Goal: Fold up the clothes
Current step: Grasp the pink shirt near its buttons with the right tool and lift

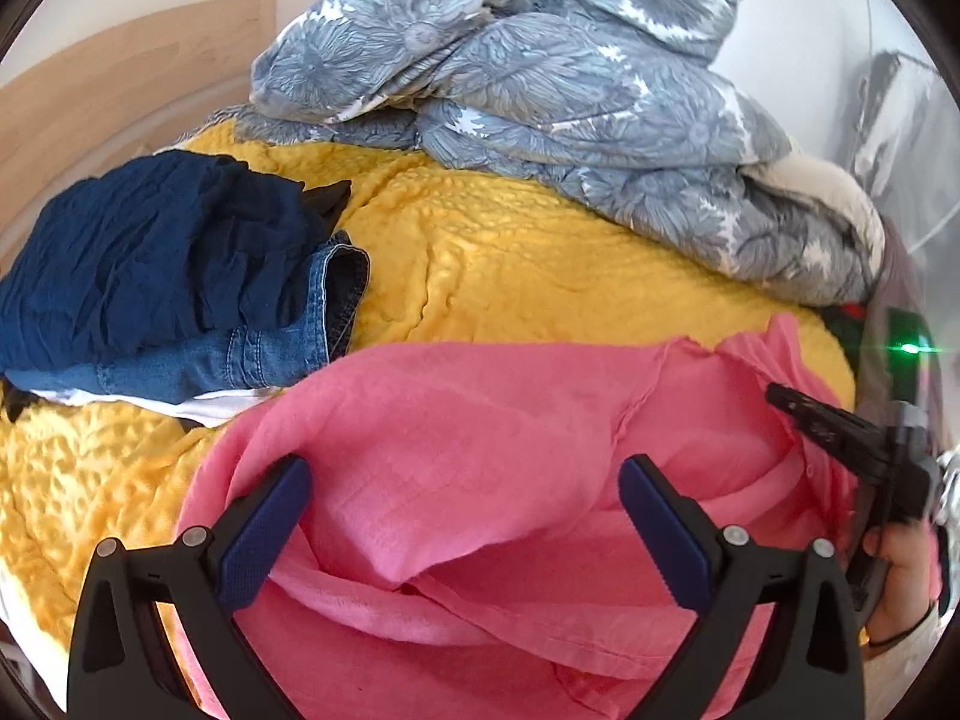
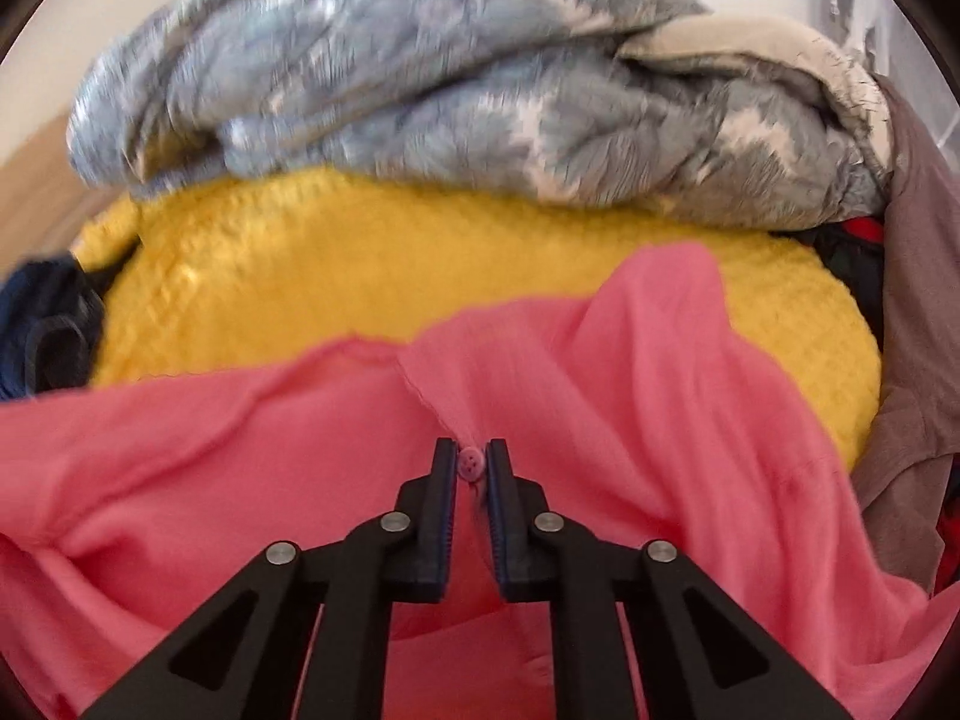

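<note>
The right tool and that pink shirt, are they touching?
Touching. The right wrist view shows the right tool shut on the pink shirt, its edge and a button pinched between the tips.

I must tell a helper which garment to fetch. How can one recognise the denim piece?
On the yellow bedspread a small clothes stack lies left of the pink shirt. The denim piece sits under a navy garment; only it has stitched seams.

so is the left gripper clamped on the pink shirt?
No: in the left wrist view the left gripper has its jaws spread wide over the pink shirt, with neither pad pressing on the cloth.
</note>
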Available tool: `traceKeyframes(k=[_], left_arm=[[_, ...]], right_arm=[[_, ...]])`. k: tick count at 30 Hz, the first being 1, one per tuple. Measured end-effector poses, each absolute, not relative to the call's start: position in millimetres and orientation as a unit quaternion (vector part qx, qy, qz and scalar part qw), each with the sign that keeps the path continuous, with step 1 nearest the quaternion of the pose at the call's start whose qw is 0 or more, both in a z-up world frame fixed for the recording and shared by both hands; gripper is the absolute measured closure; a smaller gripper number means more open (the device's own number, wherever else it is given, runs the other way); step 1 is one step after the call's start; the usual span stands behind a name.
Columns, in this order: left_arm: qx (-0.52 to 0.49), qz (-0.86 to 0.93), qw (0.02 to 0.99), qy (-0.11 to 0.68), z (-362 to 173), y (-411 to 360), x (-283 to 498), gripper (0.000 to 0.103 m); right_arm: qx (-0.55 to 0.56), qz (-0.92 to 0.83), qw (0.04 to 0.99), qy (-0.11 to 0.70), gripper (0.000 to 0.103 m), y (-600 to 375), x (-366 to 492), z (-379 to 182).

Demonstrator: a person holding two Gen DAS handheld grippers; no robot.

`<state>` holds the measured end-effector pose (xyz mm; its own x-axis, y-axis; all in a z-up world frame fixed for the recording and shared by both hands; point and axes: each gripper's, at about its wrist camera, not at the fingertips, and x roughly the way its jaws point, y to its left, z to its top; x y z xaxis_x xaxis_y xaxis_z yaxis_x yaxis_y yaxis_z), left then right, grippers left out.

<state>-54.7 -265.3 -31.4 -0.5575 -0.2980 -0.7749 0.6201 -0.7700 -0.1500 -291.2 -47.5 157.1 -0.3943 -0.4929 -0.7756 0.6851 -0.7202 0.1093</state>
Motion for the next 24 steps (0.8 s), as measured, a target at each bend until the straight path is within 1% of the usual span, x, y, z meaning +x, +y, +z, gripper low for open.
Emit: traceKeyframes(k=[4, 9, 14, 21, 24], left_arm=[[0.376, -0.859, 0.27, 0.219, -27.1, -263.5, -56.7, 0.001], [0.373, -0.864, 0.266, 0.207, -24.1, -252.7, -61.1, 0.0], [0.362, -0.877, 0.24, 0.207, -15.1, -235.2, -63.3, 0.0], [0.348, -0.904, 0.13, 0.213, 3.2, -196.4, -71.7, 0.0], [0.343, -0.91, 0.111, 0.205, 8.1, -182.8, -75.0, 0.0]], right_arm=[[0.387, -0.844, 0.367, 0.055, 0.093, -21.6, -290.6, 195.2], [0.331, -0.864, 0.378, -0.012, 0.094, 17.6, -284.8, 246.0], [0.276, -0.876, 0.393, -0.039, 0.094, 44.3, -267.3, 288.8], [0.226, -0.876, 0.423, -0.054, 0.094, 61.4, -237.1, 327.4], [0.208, -0.871, 0.442, -0.061, 0.094, 68.7, -220.3, 341.4]])
